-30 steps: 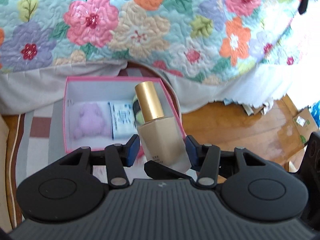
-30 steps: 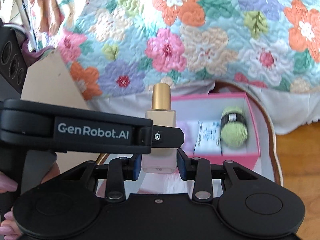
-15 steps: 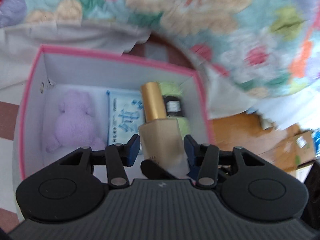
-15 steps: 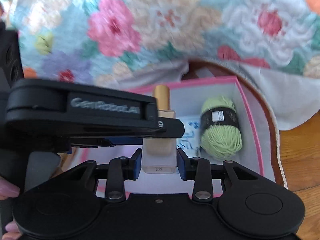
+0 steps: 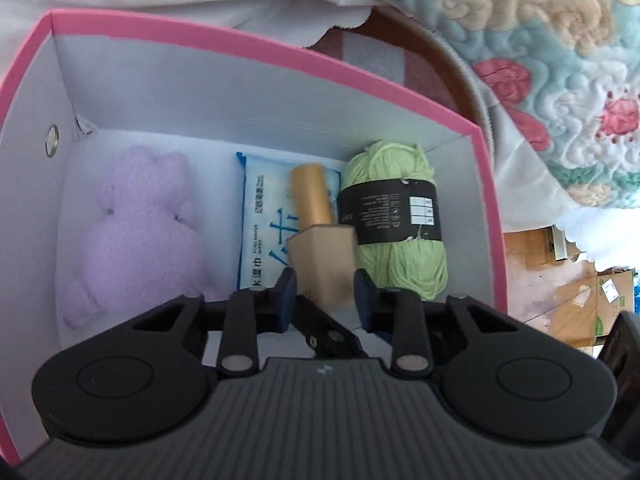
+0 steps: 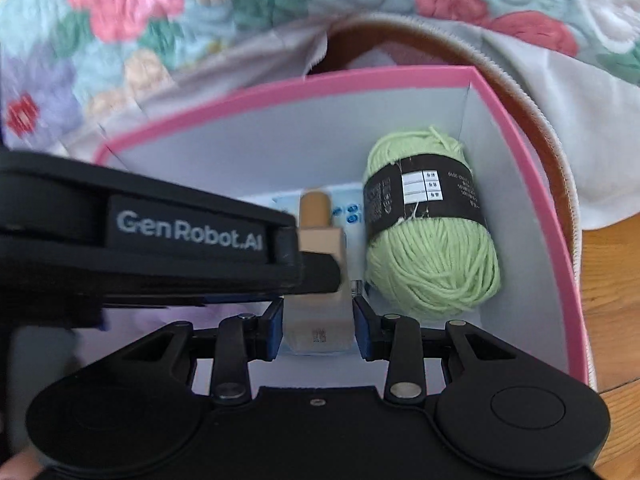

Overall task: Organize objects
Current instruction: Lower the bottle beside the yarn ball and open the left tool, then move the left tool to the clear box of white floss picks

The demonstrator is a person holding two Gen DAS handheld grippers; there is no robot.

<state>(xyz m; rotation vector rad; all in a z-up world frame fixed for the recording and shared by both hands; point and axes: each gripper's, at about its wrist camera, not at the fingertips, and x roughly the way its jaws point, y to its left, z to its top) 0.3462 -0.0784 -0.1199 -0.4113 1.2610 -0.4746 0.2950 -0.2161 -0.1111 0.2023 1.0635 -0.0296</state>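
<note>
Nearest the right wrist camera, the right gripper [image 6: 318, 330] is clamped on the base of the foundation bottle [image 6: 320, 312], its blue pads pressing both flat sides of the beige body, so the bottle rides in this gripper inside the pink box [image 6: 552, 216]. In the left wrist view the left gripper [image 5: 325, 294] has the same bottle [image 5: 322, 264] between its pads; its jaws are closing, and a sliver of gap seems to remain on each side, so I judge it is not yet gripping. The bottle's long axis runs away from both grippers, gold cap [image 5: 311, 194] leading toward the far wall of the box, body tilted downward over the blue wet-wipe pack [image 5: 260, 232]. That axis is what the next move depends on: the free strip of floor lies straight ahead along it, between the purple plush toy [image 5: 136, 232] on the left and the green yarn skein [image 5: 400, 216] just beside the bottle on the right, so lowering it lengthwise should fit, whereas any yaw would likely knock the yarn. The right hand, already holding, is the one placed to set it down. Beyond the box's far rim lie a white sheet and the floral quilt [image 5: 560, 40] of the bed
</note>
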